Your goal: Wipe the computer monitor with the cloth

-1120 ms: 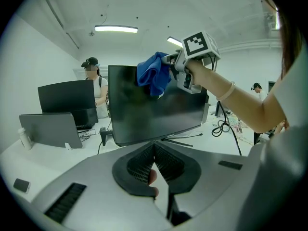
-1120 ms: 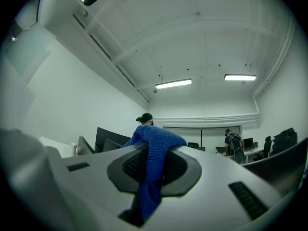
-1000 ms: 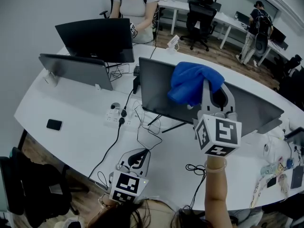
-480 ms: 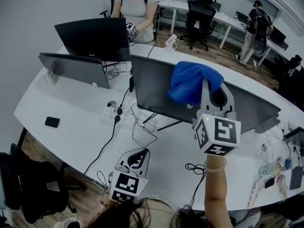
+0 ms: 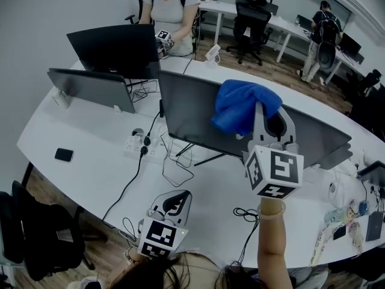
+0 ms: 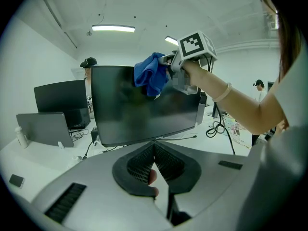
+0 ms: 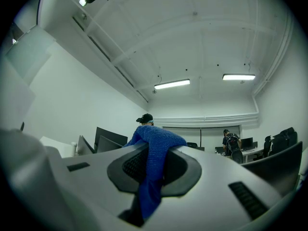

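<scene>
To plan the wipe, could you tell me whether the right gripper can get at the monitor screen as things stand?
Probably yes: the right gripper, shut on the blue cloth, is at the upper edge of the monitor, with nothing between them.

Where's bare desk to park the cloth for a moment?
Bare desk lies between the phone and the power strip, and in front of the monitor. Cables crowd the strip; clutter fills the right end.
</scene>
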The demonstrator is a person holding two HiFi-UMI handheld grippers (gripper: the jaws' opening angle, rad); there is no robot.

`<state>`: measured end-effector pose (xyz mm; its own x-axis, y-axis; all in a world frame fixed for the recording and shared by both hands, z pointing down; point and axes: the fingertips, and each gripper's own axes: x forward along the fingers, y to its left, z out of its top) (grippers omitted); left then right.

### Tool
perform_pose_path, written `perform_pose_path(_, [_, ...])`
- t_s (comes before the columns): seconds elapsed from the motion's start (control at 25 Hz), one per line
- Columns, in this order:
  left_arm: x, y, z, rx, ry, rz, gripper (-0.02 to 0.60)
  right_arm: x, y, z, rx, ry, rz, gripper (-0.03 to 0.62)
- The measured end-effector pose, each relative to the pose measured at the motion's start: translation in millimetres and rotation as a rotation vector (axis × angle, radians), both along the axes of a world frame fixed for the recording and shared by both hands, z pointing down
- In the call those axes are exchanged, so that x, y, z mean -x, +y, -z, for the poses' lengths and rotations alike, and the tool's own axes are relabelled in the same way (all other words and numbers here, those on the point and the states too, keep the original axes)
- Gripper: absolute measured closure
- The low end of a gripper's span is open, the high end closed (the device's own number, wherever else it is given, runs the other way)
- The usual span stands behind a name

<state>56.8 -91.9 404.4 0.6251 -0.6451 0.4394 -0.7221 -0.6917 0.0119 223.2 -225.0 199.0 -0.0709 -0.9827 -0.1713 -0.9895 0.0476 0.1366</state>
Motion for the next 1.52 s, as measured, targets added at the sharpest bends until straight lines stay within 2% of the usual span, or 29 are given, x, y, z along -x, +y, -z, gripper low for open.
perform_pose_path(1.52, [-55,32,1,-0.018,-0.035,0.023,0.574,-72,31,0,-0.020,-0.037,-0.013,0.543])
